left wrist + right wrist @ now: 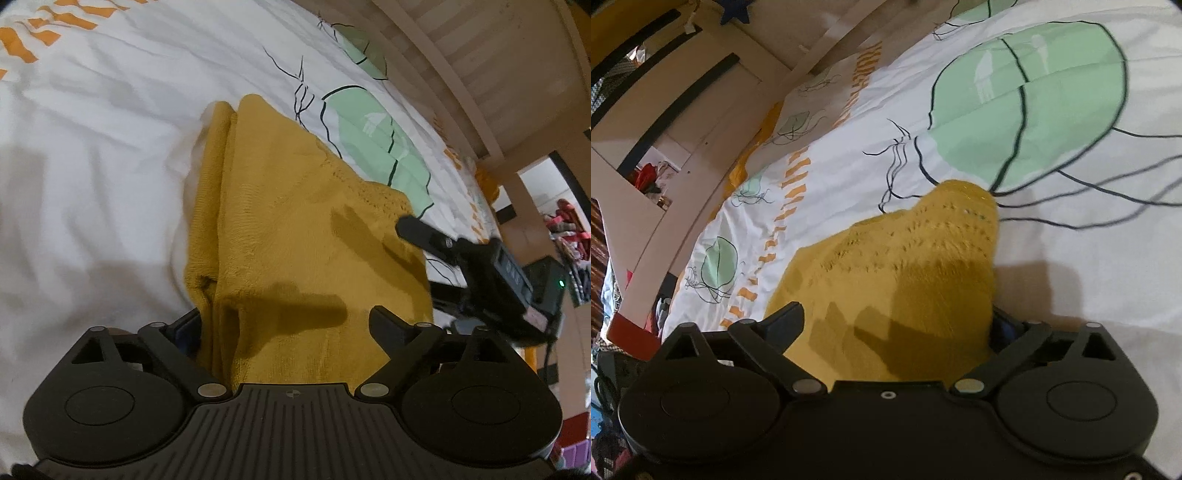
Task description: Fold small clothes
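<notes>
Now | yellow knit garment (295, 229) lies folded on the white bedsheet (92, 147) | left gripper (288, 325) wide over its near edge, gripping nothing | right gripper (897, 325) wide over the garment, gripping nothing

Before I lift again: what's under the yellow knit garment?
The yellow knit garment lies on the white printed bedsheet. Whether anything else sits beneath it is hidden by the folded fabric.
</notes>
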Tool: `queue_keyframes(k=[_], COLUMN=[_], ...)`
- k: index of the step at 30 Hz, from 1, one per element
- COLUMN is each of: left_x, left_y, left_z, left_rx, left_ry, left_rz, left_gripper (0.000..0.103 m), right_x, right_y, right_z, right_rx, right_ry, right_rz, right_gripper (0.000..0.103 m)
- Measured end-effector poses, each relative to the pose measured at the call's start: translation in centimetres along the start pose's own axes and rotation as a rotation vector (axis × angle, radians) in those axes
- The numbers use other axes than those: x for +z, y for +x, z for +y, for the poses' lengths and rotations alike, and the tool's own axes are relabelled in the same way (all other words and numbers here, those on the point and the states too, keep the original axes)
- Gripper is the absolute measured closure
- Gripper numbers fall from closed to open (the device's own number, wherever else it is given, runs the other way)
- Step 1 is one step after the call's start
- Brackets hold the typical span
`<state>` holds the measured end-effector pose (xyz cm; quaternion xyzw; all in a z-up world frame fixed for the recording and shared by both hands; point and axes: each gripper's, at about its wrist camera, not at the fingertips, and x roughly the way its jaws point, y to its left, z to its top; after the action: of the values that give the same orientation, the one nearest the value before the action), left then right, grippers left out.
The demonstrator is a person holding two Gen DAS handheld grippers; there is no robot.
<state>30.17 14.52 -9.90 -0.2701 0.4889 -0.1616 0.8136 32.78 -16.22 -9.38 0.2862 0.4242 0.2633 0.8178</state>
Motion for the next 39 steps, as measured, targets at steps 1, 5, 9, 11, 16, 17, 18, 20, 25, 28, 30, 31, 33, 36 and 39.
queue_keyframes(k=[1,5,9,11,16,17,18,20,25,28,30,31,33,36,39], left_x=[-0.1,-0.2,-0.5,-0.7,-0.6,-0.6,-0.6,-0.9,-3.0,-5.5,-7.1,-8.2,-10.1,-12.5,-14.3], left_y=[-0.1,-0.2,-0.2,-0.2,0.1,0.0,-0.2,-0.9,-3.2,-4.6,-5.2,-5.6,-6.2,-6.7,-6.6], left_z=[0.0,-0.3,-0.6,-0.8,0.5,0.8,0.7,0.0,-2.5,-4.2,-5.0,-5.5,-6.3,-6.8,-6.6], left_rx=[0.001,0.001,-0.022,-0.025,-0.078,-0.107,-0.119,-0.132,-0.216,-0.243,-0.263,-0.271,-0.282,-0.288,-0.240], left_ry=[0.007,0.025,0.026,0.030,-0.043,-0.071,-0.075,-0.051,-0.031,-0.003,0.004,0.011,0.024,0.029,0.036], left_rz=[0.001,0.006,0.031,0.036,0.071,0.079,0.080,0.075,0.096,0.125,0.145,0.155,0.167,0.177,0.174], left_gripper=[0.012,0.012,0.013,0.015,0.086,0.087,0.087,0.087,0.088,0.088,0.088,0.088,0.088,0.088,0.087], right_x=[0.2,1.1,1.5,1.4,1.3,1.4,1.4,1.2,0.1,-1.3,-2.6,-3.2,-4.9,-7.2,-9.2], right_y=[0.2,0.7,0.7,0.6,-0.1,-0.4,-0.7,-1.5,-4.9,-7.7,-9.6,-10.7,-12.9,-15.6,-17.5], right_z=[-0.1,-0.7,-1.1,-1.1,-1.3,-1.4,-1.3,-0.4,2.1,3.3,3.8,4.0,4.1,3.9,3.2], right_rx=[0.007,0.028,0.045,0.048,-0.043,-0.044,-0.049,-0.074,-0.080,-0.103,-0.113,-0.117,-0.124,-0.120,-0.109], right_ry=[0.008,0.041,0.055,0.037,0.005,0.014,0.017,0.004,-0.022,-0.047,-0.047,-0.040,-0.018,0.030,0.075], right_rz=[-0.002,-0.007,-0.006,0.001,0.023,0.024,0.022,0.015,0.007,0.022,0.034,0.040,0.045,0.043,0.032], right_gripper=[0.001,0.001,0.001,0.006,0.056,0.059,0.061,0.062,0.063,0.063,0.063,0.063,0.063,0.062,0.062])
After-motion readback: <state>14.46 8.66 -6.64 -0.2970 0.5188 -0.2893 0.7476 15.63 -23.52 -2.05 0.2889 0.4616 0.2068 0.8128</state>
